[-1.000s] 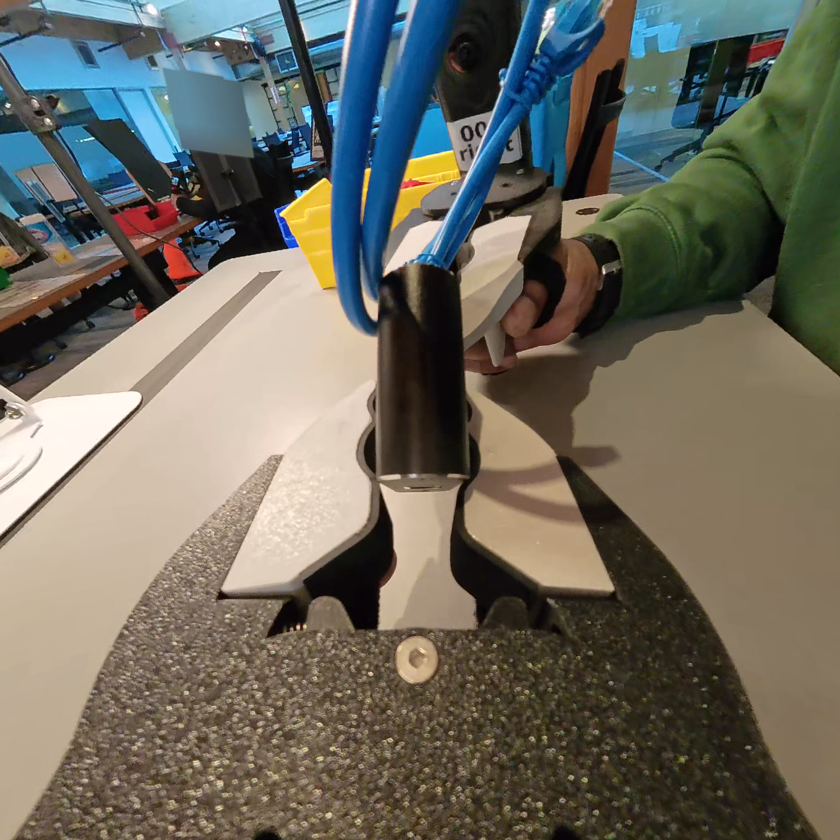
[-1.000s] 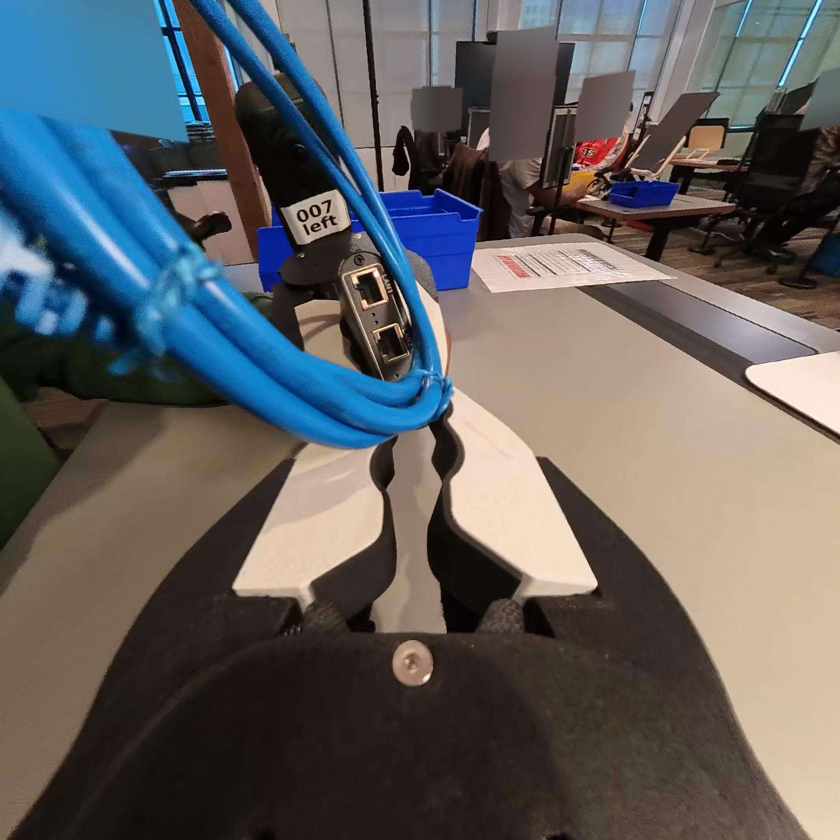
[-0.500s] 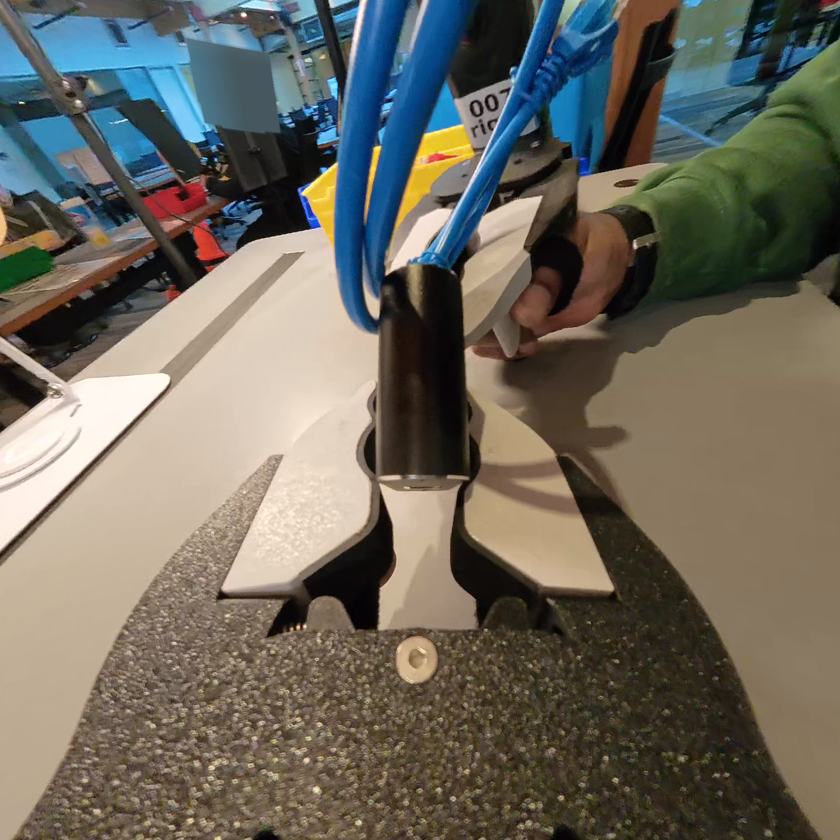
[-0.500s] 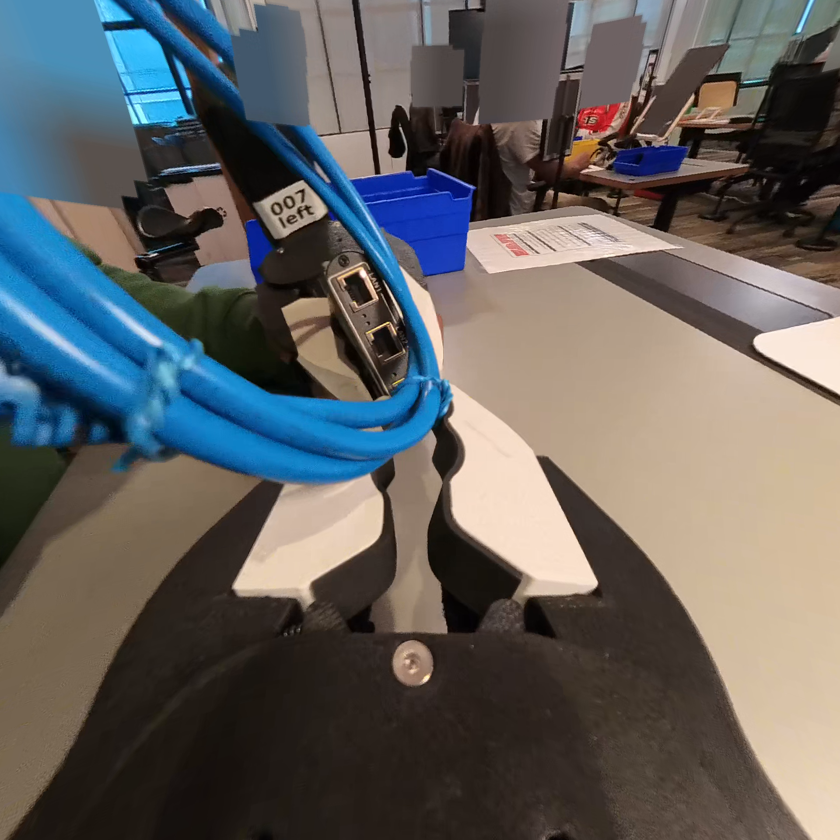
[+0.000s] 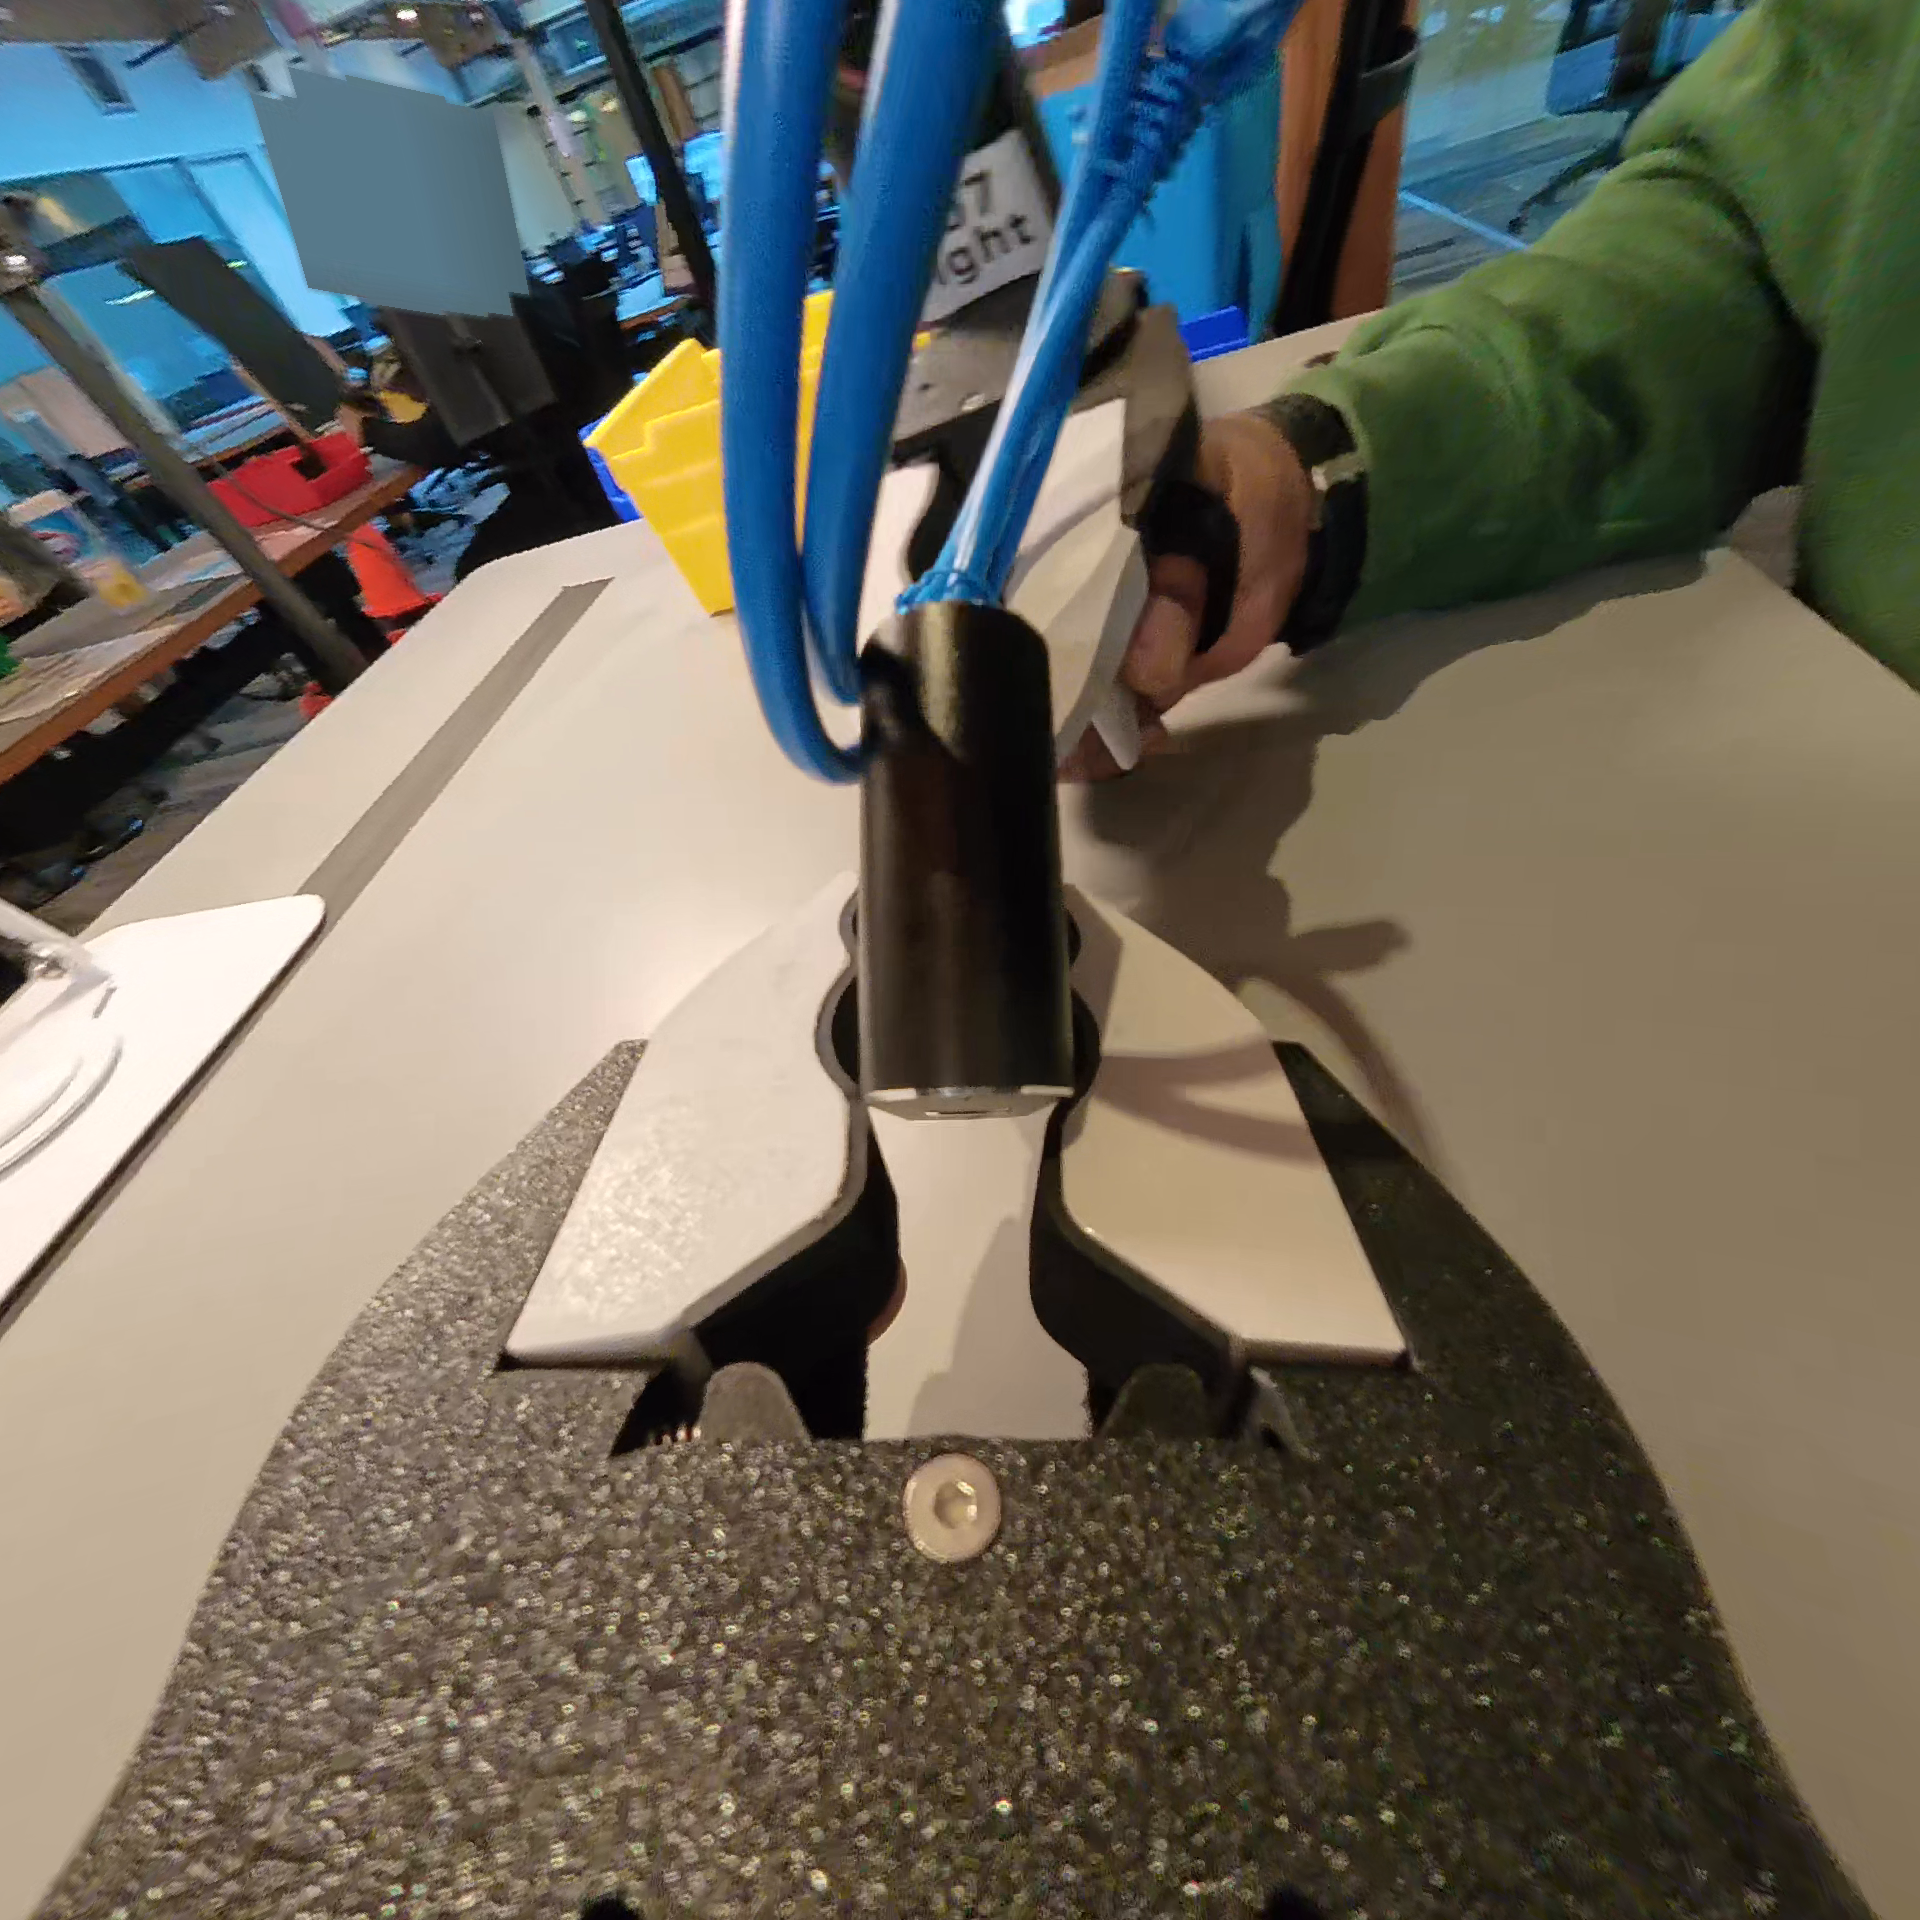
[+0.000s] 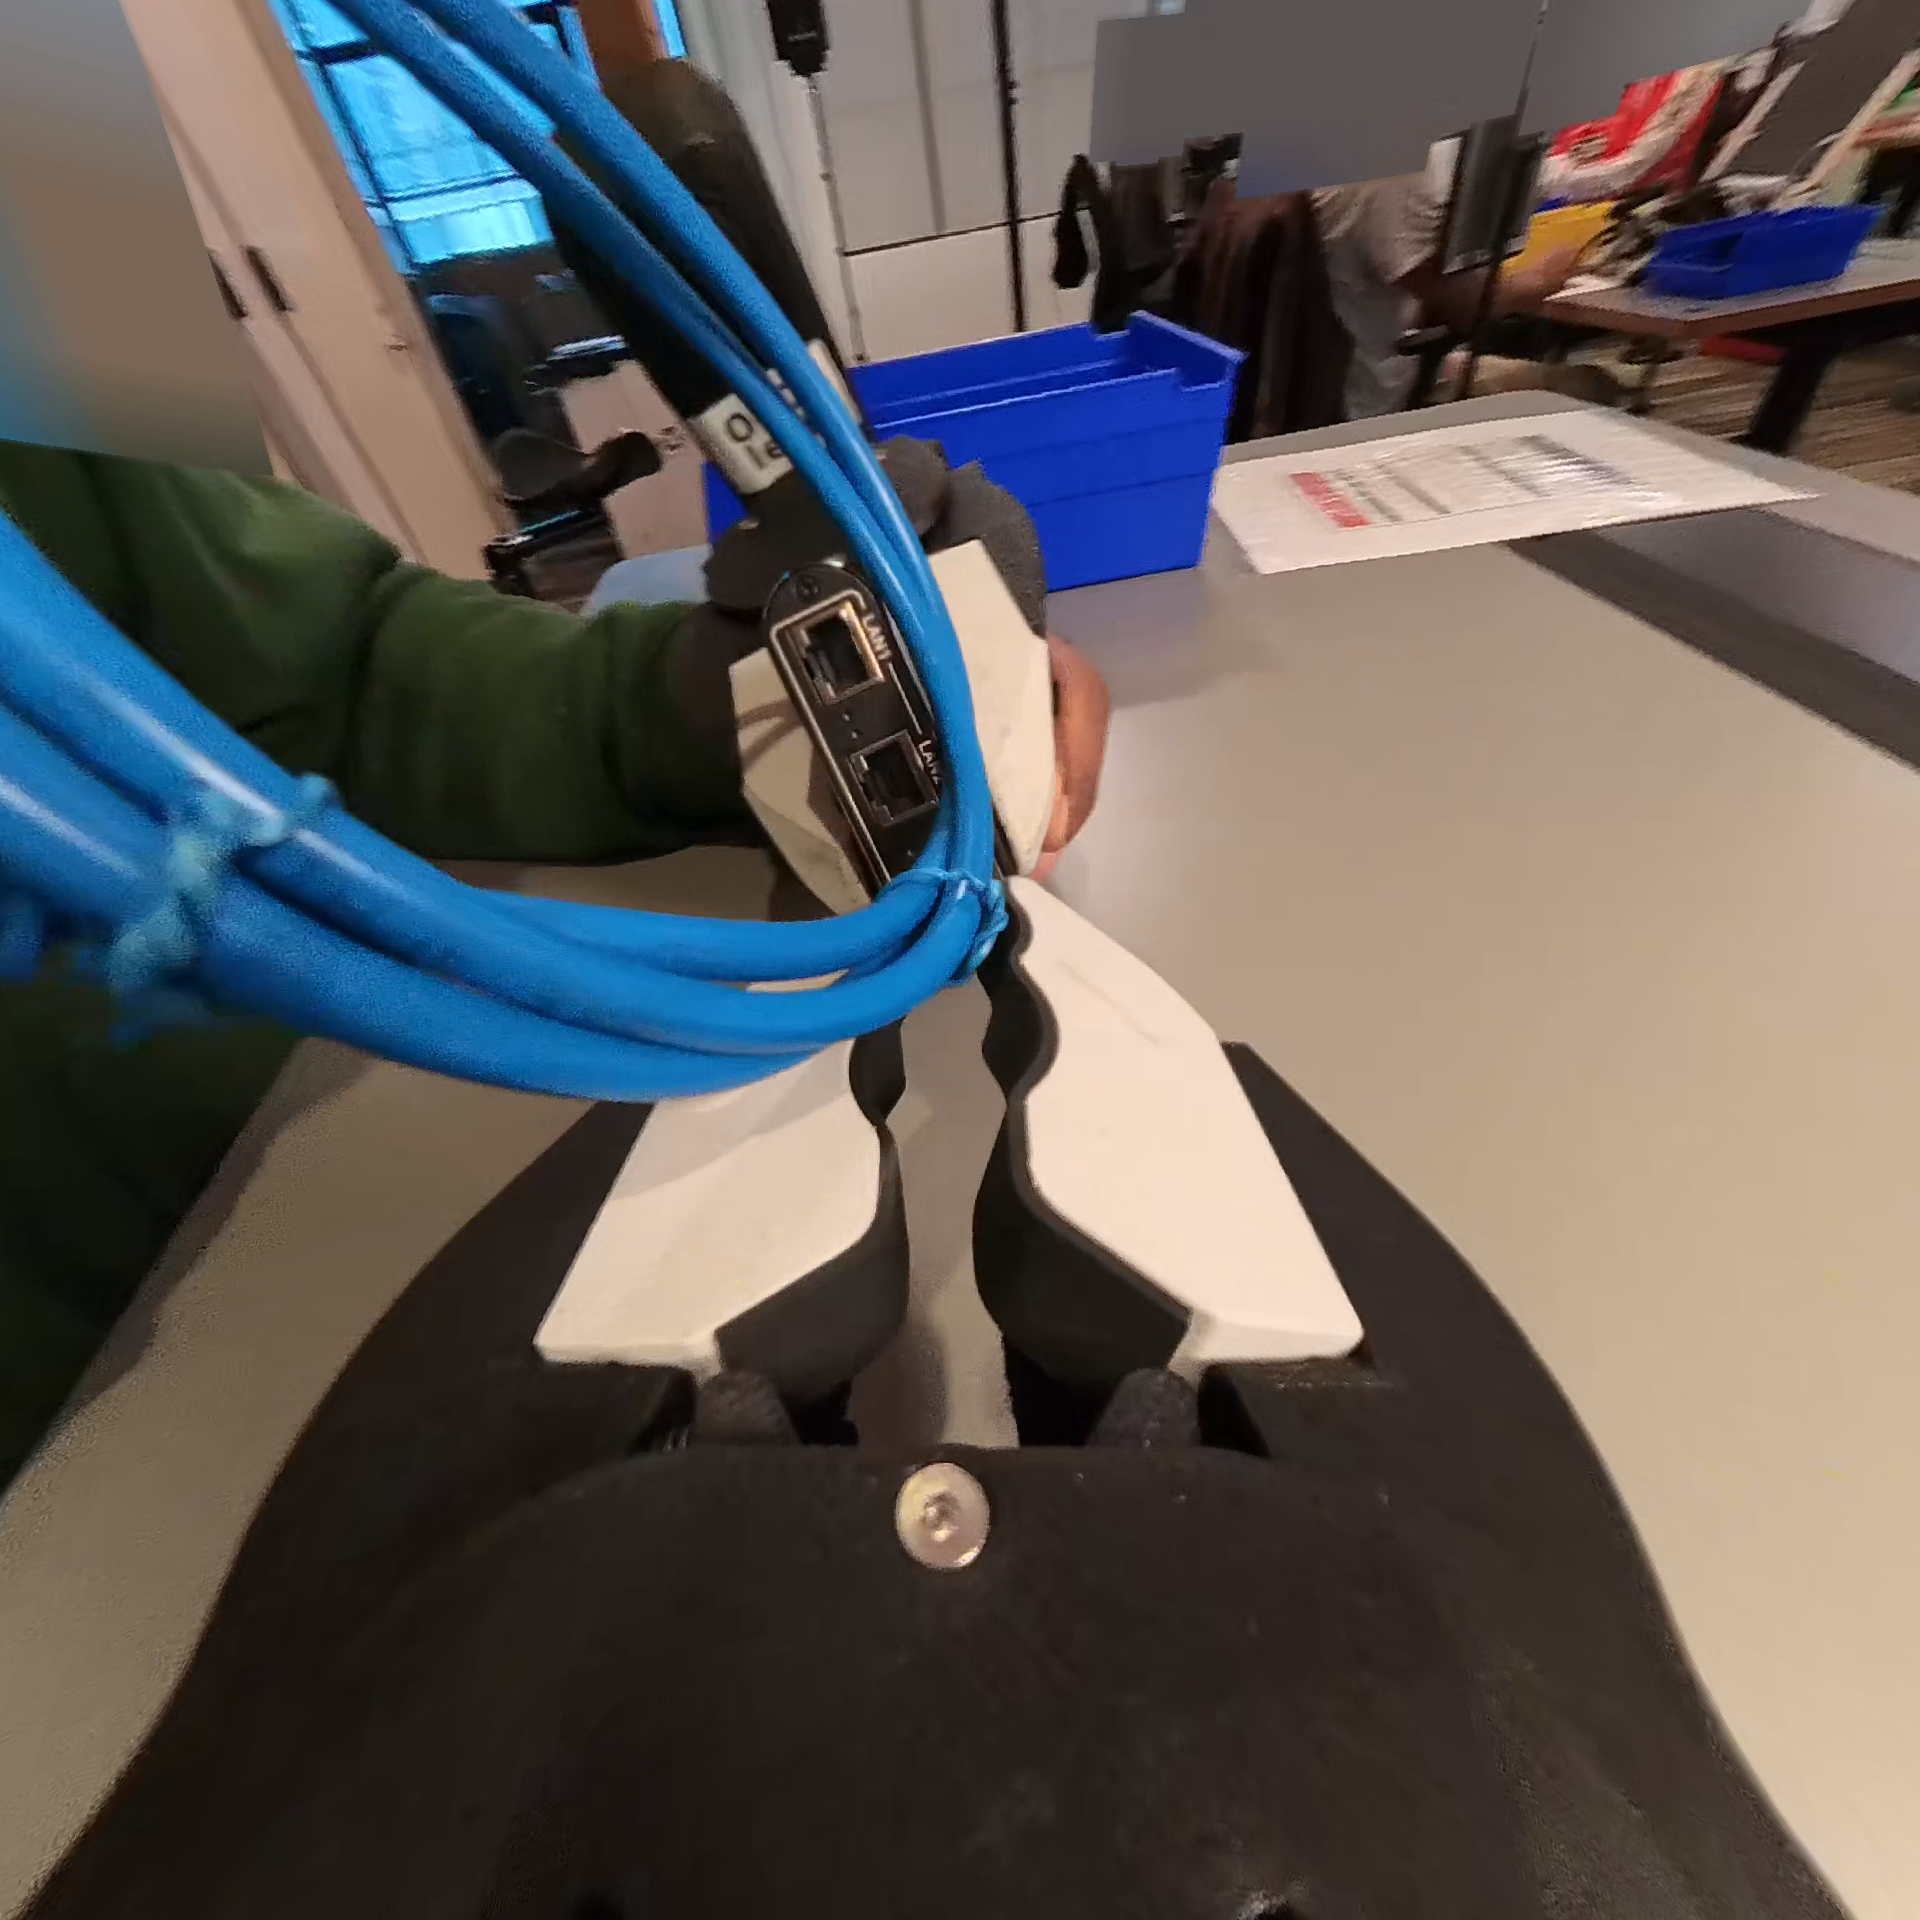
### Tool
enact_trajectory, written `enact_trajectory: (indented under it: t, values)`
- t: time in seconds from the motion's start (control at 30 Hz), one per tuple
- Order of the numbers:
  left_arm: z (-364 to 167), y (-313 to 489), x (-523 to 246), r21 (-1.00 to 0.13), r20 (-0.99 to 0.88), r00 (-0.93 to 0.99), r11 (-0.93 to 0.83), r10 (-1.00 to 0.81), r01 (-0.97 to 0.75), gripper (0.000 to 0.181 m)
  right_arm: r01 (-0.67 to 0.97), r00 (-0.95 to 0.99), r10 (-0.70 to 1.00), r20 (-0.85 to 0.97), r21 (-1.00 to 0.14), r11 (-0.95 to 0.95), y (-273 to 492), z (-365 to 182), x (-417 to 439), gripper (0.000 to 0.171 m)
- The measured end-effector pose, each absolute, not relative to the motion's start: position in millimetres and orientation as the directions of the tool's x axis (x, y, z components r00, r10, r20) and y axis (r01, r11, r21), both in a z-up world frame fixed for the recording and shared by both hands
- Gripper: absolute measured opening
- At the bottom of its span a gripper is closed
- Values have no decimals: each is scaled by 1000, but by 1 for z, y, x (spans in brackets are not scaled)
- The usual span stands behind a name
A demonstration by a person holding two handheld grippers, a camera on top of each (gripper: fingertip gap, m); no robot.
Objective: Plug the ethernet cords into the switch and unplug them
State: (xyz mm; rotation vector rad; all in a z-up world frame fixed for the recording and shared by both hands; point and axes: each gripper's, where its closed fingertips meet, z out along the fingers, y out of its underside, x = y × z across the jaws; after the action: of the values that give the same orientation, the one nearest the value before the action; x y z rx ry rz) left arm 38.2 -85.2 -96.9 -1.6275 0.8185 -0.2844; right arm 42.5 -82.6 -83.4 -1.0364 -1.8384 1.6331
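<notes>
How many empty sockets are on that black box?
2 on the switch: upper socket, lower socket, both empty. Its lower end is hidden behind the blue cords.

The switch is a slim black body with rounded edges, held upright and tilted slightly above the table. Its end face carries two empty ports, one above the other. The blue ethernet cords form a tie-bound coil looping beside that face, unplugged.

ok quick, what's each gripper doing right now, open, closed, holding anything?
Left gripper: shut on the black switch.
Right gripper: shut on the bundled blue ethernet cords at the tie.
</notes>
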Motion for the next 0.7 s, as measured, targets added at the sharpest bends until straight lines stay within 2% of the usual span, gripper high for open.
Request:
enact_trajectory:
  t: [0.1,0.2,0.33,0.5,0.7]
  values:
    - [-97,-81,34,-949,-217,752,-46,-622,-312,28,196,-546,833,-87,-980,27,-77,-83,37,14]
    - [-97,-77,33,-960,-153,773,-91,-615,-263,28,200,-529,840,-124,-980,-18,-73,-84,35,14]
    - [-90,-82,35,-978,-69,751,-105,-657,-181,28,153,-555,825,-104,-988,-22,-77,-78,35,16]
    - [-93,-83,37,-975,-48,742,-131,-669,-181,28,157,-501,863,-63,-987,18,-71,-81,32,34]
    - [-95,-82,37,-972,-48,749,-143,-661,-189,28,111,-467,881,82,-983,150,-72,-80,32,28]
